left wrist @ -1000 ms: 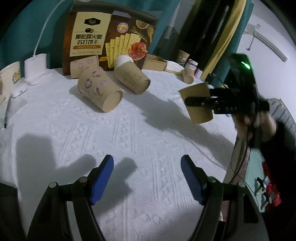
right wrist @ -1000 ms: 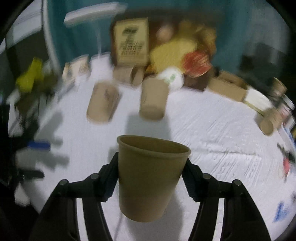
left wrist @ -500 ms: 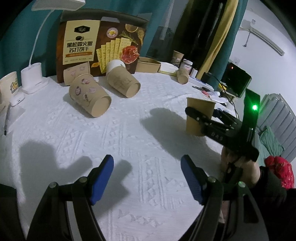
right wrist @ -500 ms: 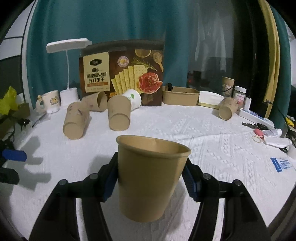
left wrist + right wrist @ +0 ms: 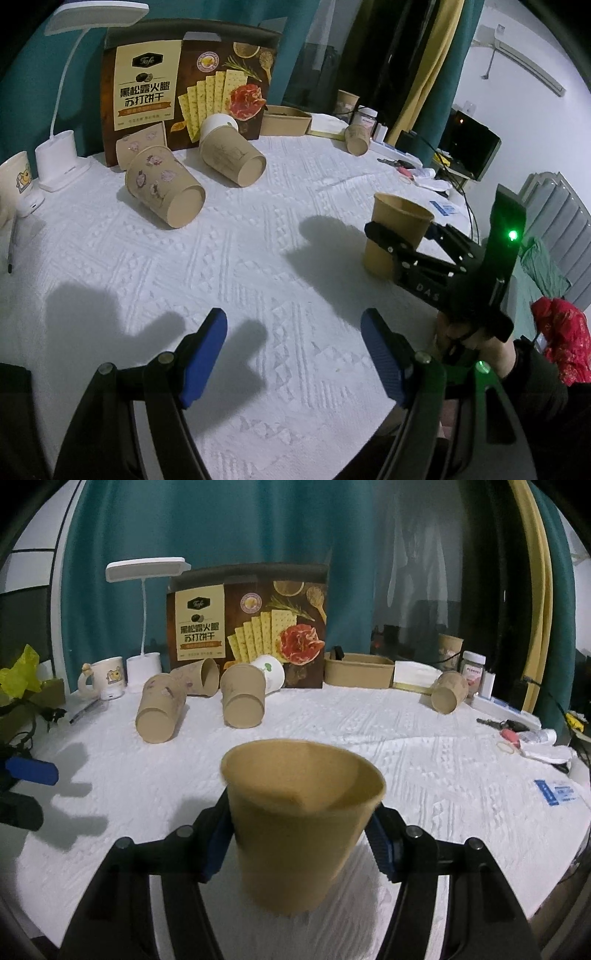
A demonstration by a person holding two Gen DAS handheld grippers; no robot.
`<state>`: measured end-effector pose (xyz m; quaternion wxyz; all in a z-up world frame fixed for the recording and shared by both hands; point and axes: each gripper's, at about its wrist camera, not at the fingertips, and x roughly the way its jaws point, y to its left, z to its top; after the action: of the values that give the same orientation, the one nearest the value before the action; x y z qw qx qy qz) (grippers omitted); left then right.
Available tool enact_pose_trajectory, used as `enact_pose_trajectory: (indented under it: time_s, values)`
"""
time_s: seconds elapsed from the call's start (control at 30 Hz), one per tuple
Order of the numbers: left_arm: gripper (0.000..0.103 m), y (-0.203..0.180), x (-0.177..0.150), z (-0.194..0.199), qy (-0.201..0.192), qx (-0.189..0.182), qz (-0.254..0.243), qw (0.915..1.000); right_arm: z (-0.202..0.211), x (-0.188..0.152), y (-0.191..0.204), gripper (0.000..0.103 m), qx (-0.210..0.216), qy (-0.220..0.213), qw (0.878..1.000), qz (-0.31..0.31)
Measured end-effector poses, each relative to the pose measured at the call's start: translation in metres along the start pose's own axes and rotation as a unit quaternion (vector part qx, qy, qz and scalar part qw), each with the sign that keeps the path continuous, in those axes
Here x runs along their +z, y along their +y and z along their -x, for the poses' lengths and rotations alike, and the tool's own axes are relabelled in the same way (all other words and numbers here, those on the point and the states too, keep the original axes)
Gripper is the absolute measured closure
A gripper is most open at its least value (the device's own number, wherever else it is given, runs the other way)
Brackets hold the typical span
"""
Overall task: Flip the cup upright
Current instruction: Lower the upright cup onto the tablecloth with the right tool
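A plain brown paper cup (image 5: 295,823) stands upright, mouth up, its base on the white tablecloth (image 5: 443,775). My right gripper (image 5: 299,843) is shut on its sides. The left wrist view shows the same cup (image 5: 397,236) at the right with the right gripper (image 5: 399,240) around it. My left gripper (image 5: 293,354) is open and empty, low over the cloth near the front edge.
Several paper cups lie on their sides: a flowered one (image 5: 162,184), another (image 5: 232,158), one far right (image 5: 356,138). A cracker box (image 5: 184,88), desk lamp (image 5: 55,162), mug (image 5: 103,677) and cardboard tray (image 5: 358,672) line the back. Small items lie at the right edge (image 5: 524,738).
The right gripper has lowered the cup from tilted in the air to upright on the cloth. The left gripper has stayed open and barely moved.
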<state>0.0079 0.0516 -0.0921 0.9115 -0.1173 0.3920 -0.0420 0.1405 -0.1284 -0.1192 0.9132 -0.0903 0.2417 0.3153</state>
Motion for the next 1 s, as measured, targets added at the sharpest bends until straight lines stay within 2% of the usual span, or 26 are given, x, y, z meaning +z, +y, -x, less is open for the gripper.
enact_pose_trajectory:
  time_s: [0.13,0.33,0.77,0.8,0.87,0.9,1.0]
  values:
    - [0.028,-0.008,-0.001,-0.002,0.005,0.002,-0.004,1.0000,0.005,-0.006,-0.005,0.041,-0.015,0.000,1.000,-0.008]
    - [0.028,-0.021,-0.001,-0.008,0.013,0.000,-0.015,0.9998,0.014,-0.012,-0.012,0.041,-0.004,0.004,1.000,-0.022]
    - [0.028,-0.036,-0.009,0.001,0.004,-0.009,-0.025,0.9996,0.040,-0.019,-0.013,0.042,0.015,0.006,0.999,-0.042]
    - [0.028,-0.036,-0.010,0.003,0.002,-0.011,-0.025,0.9996,0.043,-0.021,-0.013,0.040,0.020,0.011,0.999,-0.044]
    - [0.028,-0.037,-0.013,0.004,0.000,-0.013,-0.026,0.9996,0.049,-0.024,-0.013,0.016,0.023,0.015,0.999,-0.044]
    - [0.028,-0.037,-0.014,0.005,-0.002,-0.014,-0.026,0.9996,0.051,-0.025,-0.012,0.012,0.024,0.014,0.999,-0.042]
    - [0.028,-0.040,-0.017,0.007,-0.004,-0.016,-0.031,0.9994,0.053,-0.028,-0.010,0.011,0.015,0.021,0.999,-0.036]
